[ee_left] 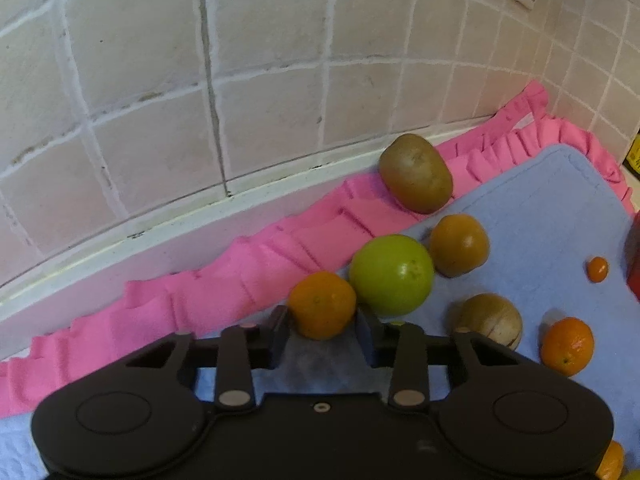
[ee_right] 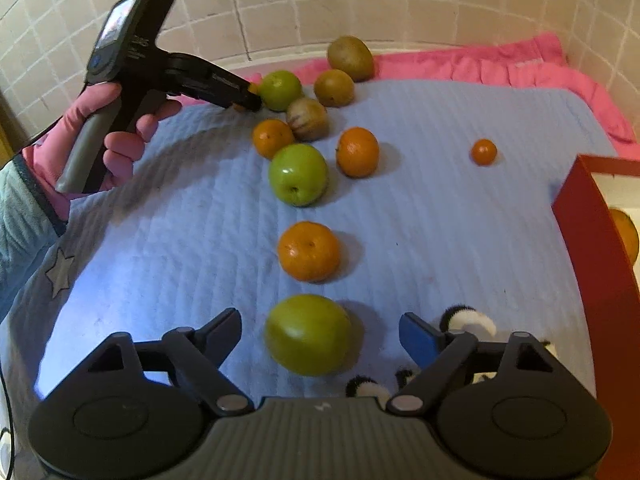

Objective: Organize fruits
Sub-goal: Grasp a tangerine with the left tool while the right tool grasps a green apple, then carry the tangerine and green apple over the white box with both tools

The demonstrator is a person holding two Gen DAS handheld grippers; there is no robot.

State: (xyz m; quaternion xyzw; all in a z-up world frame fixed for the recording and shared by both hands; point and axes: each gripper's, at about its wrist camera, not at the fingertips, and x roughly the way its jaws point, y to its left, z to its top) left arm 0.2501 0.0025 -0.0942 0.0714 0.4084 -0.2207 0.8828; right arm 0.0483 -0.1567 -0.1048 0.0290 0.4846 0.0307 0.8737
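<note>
My left gripper (ee_left: 323, 322) is shut on a small orange (ee_left: 322, 305) at the far left of the blue mat (ee_left: 540, 216); it also shows in the right wrist view (ee_right: 250, 100). Beside it lie a green apple (ee_left: 392, 275), another orange (ee_left: 459, 245), a kiwi (ee_left: 416, 174) and a brownish fruit (ee_left: 490, 320). My right gripper (ee_right: 320, 334) is open around a green apple (ee_right: 308, 334) on the mat. Ahead of it lie an orange (ee_right: 309, 251), a green apple (ee_right: 298, 174), more oranges (ee_right: 357, 152) and a tiny orange (ee_right: 484, 152).
A red box (ee_right: 592, 232) with an orange inside stands at the right edge. A pink frilled cloth (ee_left: 240, 276) borders the mat against the tiled wall (ee_left: 240, 80). A black-and-white fuzzy item (ee_right: 468, 320) lies near my right finger.
</note>
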